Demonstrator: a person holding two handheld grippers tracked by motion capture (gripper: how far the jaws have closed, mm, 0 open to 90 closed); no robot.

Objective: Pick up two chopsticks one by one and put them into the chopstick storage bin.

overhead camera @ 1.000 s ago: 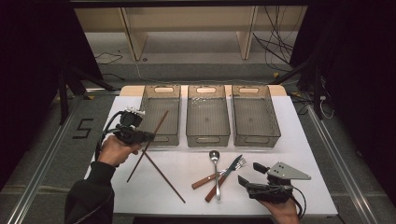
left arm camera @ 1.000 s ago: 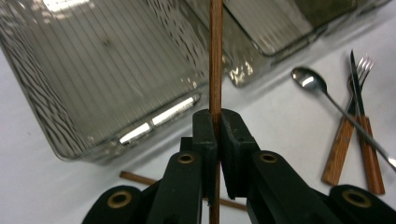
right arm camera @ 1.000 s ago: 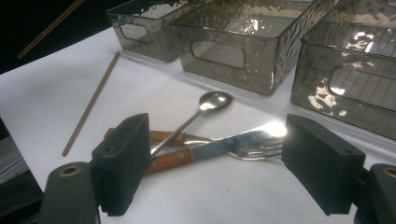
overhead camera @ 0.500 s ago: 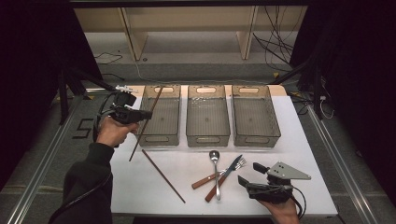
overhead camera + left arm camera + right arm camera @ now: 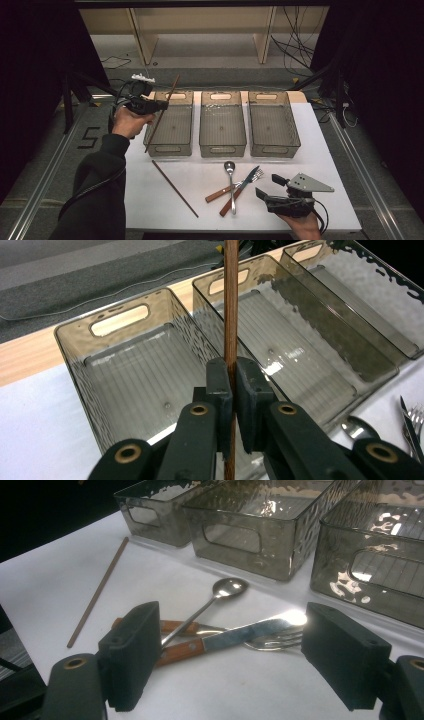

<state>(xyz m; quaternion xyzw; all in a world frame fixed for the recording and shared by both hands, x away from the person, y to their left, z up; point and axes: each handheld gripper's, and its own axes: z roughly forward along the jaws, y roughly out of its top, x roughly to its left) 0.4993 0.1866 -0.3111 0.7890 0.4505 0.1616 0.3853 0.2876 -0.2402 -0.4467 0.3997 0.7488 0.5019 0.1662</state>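
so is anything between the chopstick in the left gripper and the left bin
Nothing visible. The left gripper holds the chopstick above the leftmost bin, which is bare inside. The other chopstick, spoon, knife and fork lie on the table, outside it.

White-topped desk (image 5: 330,150) on grey carpeted floor (image 5: 45,170). Pale wooden shelving unit (image 5: 200,30) beyond the far edge. Black cables (image 5: 300,45) trail there. Surroundings dark; light falls overhead.

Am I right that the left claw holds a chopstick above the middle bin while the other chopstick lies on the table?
Not quite: the left claw holds its chopstick above the left bin, as the high view shows. The other chopstick does lie on the table.
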